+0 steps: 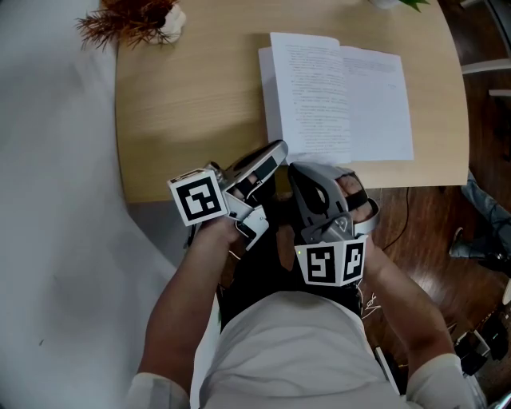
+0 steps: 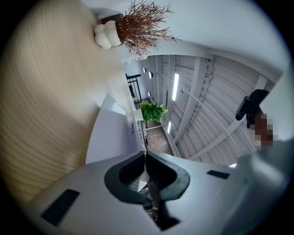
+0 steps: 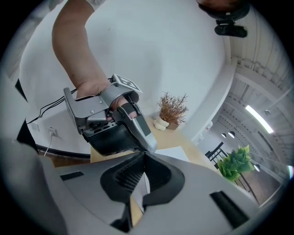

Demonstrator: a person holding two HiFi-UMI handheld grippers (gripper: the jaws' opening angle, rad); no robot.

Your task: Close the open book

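**Asker:** Is there any writing to read?

**Describer:** The open book (image 1: pixel 339 100) shows printed lines on both pages, too small to read. Each gripper carries a cube with black-and-white square markers, one on the left (image 1: pixel 197 198) and one on the right (image 1: pixel 330 262). No other labels are legible.

**Asker:** Where does the book lie, and what room is around it?

**Describer:** It lies flat on the right half of the table (image 1: pixel 192 104), its near edge close to the table's near edge. Bare wood stretches to its left. A dried plant (image 1: pixel 132 20) in a white vase (image 1: pixel 172 22) stands at the far left corner, well apart from the book.

**Asker:** And the grippers?

**Describer:** The left gripper (image 1: pixel 275 152) points at the book's near left corner, its jaws pressed together on nothing. The right gripper (image 1: pixel 298 168) sits just beside it at the book's near edge, jaws likewise clenched and empty. Whether either touches the pages cannot be told.

**Asker:** The surface and the room?

**Describer:** The table is pale wood with rounded corners. A white floor (image 1: pixel 56 200) lies left, a dark wooden floor (image 1: pixel 447 216) right. A green plant (image 2: pixel 153 111) stands far off.
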